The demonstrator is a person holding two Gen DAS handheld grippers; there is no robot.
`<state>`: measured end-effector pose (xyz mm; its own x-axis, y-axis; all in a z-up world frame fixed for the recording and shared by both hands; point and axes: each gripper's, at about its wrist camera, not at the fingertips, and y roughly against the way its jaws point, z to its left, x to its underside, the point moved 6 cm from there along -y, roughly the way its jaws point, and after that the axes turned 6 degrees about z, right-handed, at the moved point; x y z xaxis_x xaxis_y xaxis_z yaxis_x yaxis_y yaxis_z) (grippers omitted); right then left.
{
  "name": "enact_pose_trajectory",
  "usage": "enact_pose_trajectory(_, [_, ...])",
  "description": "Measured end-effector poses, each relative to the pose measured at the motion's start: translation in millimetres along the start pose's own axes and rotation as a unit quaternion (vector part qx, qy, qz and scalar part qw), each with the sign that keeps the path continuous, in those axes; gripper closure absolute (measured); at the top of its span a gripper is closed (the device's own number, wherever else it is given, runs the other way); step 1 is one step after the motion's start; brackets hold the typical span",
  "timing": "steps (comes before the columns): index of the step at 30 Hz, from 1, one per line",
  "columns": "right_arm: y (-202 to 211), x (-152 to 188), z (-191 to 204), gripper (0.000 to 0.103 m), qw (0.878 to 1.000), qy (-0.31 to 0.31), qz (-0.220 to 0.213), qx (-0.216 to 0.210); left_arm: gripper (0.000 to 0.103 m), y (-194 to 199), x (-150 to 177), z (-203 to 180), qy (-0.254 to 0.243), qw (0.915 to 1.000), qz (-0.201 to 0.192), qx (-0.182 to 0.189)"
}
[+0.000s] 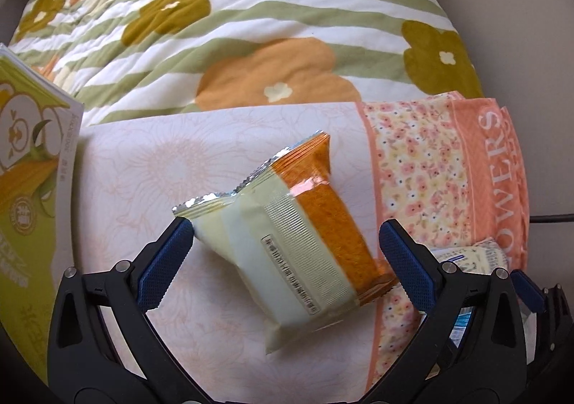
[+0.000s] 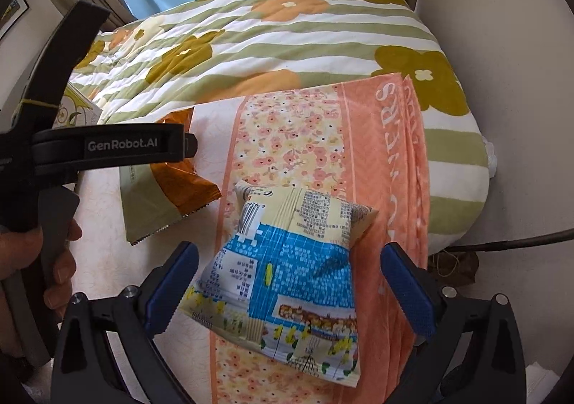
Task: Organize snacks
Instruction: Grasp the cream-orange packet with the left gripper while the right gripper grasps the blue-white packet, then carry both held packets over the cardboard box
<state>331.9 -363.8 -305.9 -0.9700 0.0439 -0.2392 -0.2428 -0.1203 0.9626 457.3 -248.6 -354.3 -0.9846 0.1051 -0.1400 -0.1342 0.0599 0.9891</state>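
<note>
A cream and orange snack packet (image 1: 297, 235) lies on a pale floral towel (image 1: 143, 170). My left gripper (image 1: 287, 242) is open, its blue pads on either side of the packet, the left pad (image 1: 168, 253) touching its corner. A blue and yellow snack packet (image 2: 287, 271) lies on the towel's orange flowered band (image 2: 287, 138). My right gripper (image 2: 288, 282) is open around it, the left pad close to its edge. The cream and orange packet (image 2: 168, 196) shows at left in the right wrist view, under the left gripper's body (image 2: 107, 145).
A green and white snack box (image 1: 28, 160) stands at the left edge. A striped quilt with big flowers (image 1: 251, 27) lies behind the towel. A dark cable (image 2: 520, 242) runs along the floor at right. A cream wall (image 2: 502, 45) rises on the right.
</note>
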Motion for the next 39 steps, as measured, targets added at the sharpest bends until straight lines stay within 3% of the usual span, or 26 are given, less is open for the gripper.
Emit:
enact_pose_trajectory(5, [-13.3,-1.7,5.6,0.002,0.999,0.031,0.005,0.015,0.003,-13.0,8.8,6.4,0.011,0.9994,0.021,0.026])
enact_pose_trajectory(8, [-19.9,-1.5,9.3,0.002,0.999,0.039,0.01,0.017,0.022,-10.9,10.9,4.8,0.006,0.9987,0.02,0.046])
enact_pose_trajectory(9, [-21.6,-1.1,10.7,0.002,0.999,0.039,0.011,0.017,0.032,-10.1,11.5,3.4,0.0,0.9985,0.02,0.051])
enact_pose_trajectory(15, [-29.9,-0.2,9.0,0.002,0.999,0.034,0.021,0.016,0.039,-1.6,13.6,6.7,-0.004,0.9983,0.007,0.057])
enact_pose_trajectory(18, [-30.4,-0.5,6.8,0.004,0.999,0.021,0.022,0.011,0.04,5.1,13.9,9.8,-0.008,0.9985,-0.007,0.053])
enact_pose_trajectory(22, [-32.2,0.0,5.2,0.014,1.0,0.009,0.025,0.002,0.04,17.0,12.2,6.8,-0.037,0.9981,-0.029,0.041])
enact_pose_trajectory(26, [-31.7,-0.5,1.9,0.017,1.0,-0.006,0.021,-0.004,0.04,21.2,14.8,7.4,-0.034,0.9976,-0.032,0.05])
enact_pose_trajectory(33, [-28.7,0.1,3.6,0.036,1.0,0.004,0.017,0.015,0.04,39.2,25.2,6.8,-0.053,0.9967,-0.044,0.042])
enact_pose_trajectory(39, [-18.0,5.2,4.7,0.041,1.0,-0.001,0.007,0.024,0.04,63.4,32.6,9.9,-0.053,0.9954,-0.057,0.055])
